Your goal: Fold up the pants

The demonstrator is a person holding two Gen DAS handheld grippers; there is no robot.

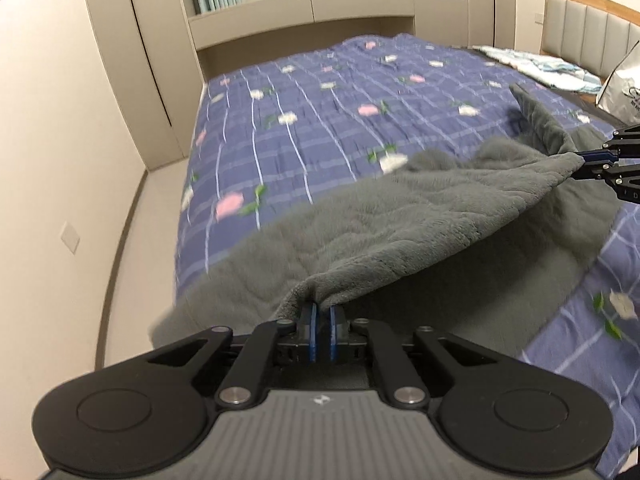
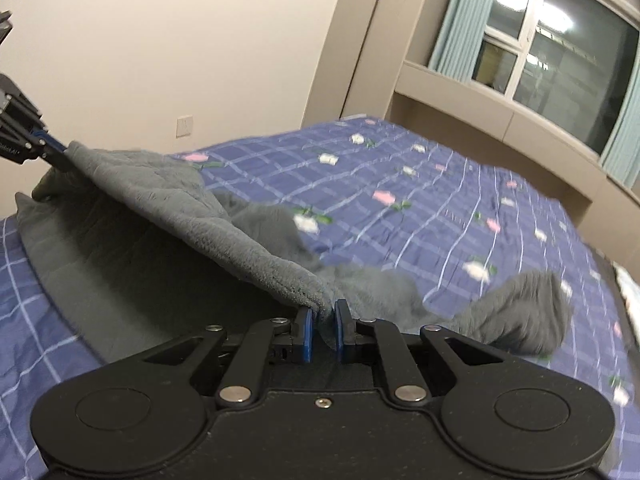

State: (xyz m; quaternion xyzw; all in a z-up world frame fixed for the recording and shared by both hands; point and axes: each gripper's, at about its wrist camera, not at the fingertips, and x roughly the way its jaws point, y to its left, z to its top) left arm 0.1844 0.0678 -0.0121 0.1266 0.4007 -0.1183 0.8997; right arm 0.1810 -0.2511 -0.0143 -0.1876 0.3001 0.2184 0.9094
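Note:
The grey fleece pants (image 1: 400, 224) lie on the bed, with one long edge lifted off the cover between the two grippers. My left gripper (image 1: 322, 312) is shut on one end of that edge, fabric pinched between its blue pads. My right gripper (image 1: 580, 160) is shut on the other end at the right. In the right wrist view the right gripper (image 2: 323, 308) pinches the pants (image 2: 168, 200), and the left gripper (image 2: 60, 152) holds the far corner at the left. A lower layer of the pants stays on the bed beneath the lifted edge.
The bed carries a purple checked cover with flowers (image 1: 320, 112). A folded pale blanket (image 1: 536, 64) and a white bag (image 1: 624, 88) lie near the headboard (image 1: 592, 20). A wall and wardrobe (image 1: 132, 60) stand to the left, a window (image 2: 552, 48) beyond.

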